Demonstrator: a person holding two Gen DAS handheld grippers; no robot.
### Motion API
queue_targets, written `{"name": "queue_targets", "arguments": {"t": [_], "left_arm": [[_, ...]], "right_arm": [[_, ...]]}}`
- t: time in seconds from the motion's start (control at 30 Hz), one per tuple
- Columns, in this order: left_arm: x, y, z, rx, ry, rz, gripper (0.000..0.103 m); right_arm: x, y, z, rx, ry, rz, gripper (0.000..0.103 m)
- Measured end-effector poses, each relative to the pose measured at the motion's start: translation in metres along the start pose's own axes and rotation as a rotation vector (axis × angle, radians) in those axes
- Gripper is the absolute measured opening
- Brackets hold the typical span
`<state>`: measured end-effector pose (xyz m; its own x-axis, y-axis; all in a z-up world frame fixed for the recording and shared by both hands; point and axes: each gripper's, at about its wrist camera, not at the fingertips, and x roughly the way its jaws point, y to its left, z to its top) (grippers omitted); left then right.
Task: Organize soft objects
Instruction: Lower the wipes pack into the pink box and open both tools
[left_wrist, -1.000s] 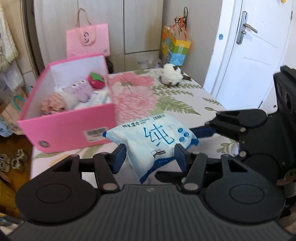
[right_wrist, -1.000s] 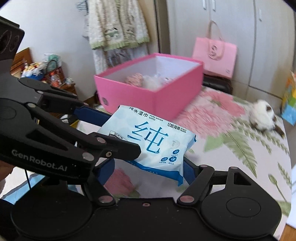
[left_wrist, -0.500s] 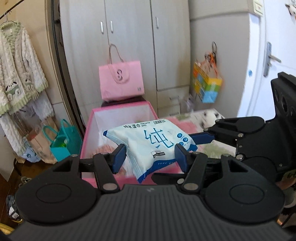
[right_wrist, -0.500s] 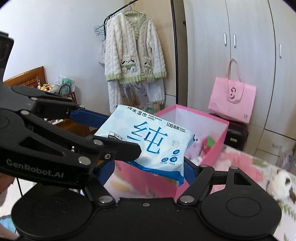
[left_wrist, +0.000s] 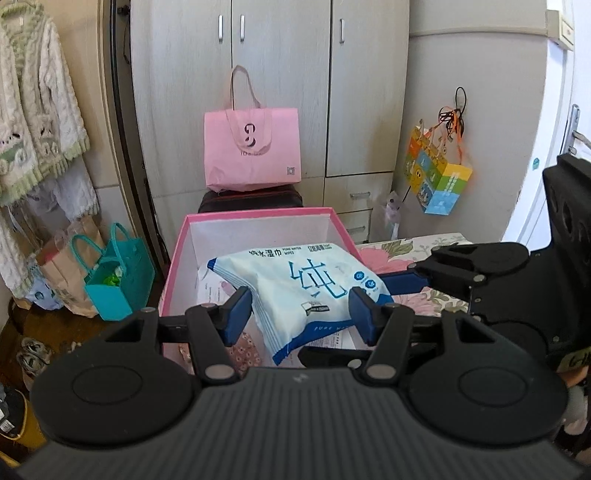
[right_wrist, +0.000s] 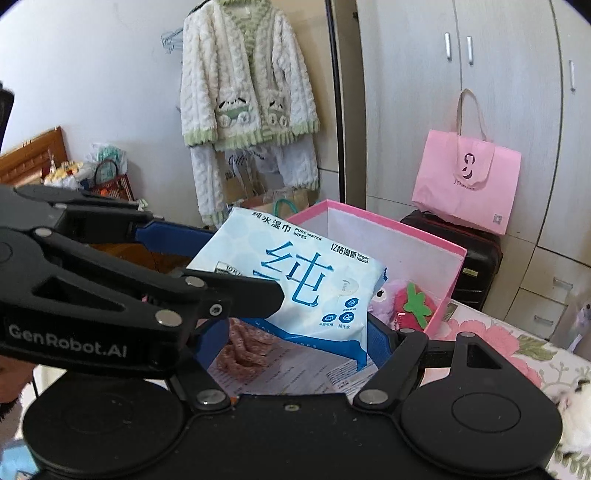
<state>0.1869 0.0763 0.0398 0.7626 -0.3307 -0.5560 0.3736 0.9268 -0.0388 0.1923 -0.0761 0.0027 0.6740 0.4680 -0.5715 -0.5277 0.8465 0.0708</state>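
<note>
Holding the pack of wet wipes (left_wrist: 295, 291) between both my tools, I have it hanging over the open pink box (left_wrist: 173, 258), with my left gripper (left_wrist: 299, 310) clamped on its near end and my right gripper (right_wrist: 295, 332) clamped across its other side, all four blue pads pressing the soft wrapper. Below it in the box lie a strawberry plush (right_wrist: 410, 306), a lilac plush (right_wrist: 388, 295), a pink floral fabric piece (right_wrist: 240, 350) and some printed sheets (right_wrist: 295, 369). My worry is the release: if one side lets go before the other, the limp pack could swing, catch the pink rim and slide out onto the floral tablecloth (right_wrist: 491, 339), or land edge-up on the toys. Squeezing harder could crumple the wrapper or strain its seal. The pack shows a large blue Chinese character, a line of Chinese, and the words "PURE WATER WIPES". The left tool's arm reads "GenRobot.AI" in the right view. Behind the box, the pink tote (left_wrist: 251, 147) carries a small logo I cannot read clearly.
</note>
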Motion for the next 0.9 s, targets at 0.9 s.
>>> {"name": "queue_targets", "arguments": {"t": [0.9], "left_arm": [[-0.060,0.017,-0.016,0.054,-0.024,0.056,0.064]], "right_arm": [[-0.024,0.038,-0.009,-0.188,0.033,-0.100,0.080]]}}
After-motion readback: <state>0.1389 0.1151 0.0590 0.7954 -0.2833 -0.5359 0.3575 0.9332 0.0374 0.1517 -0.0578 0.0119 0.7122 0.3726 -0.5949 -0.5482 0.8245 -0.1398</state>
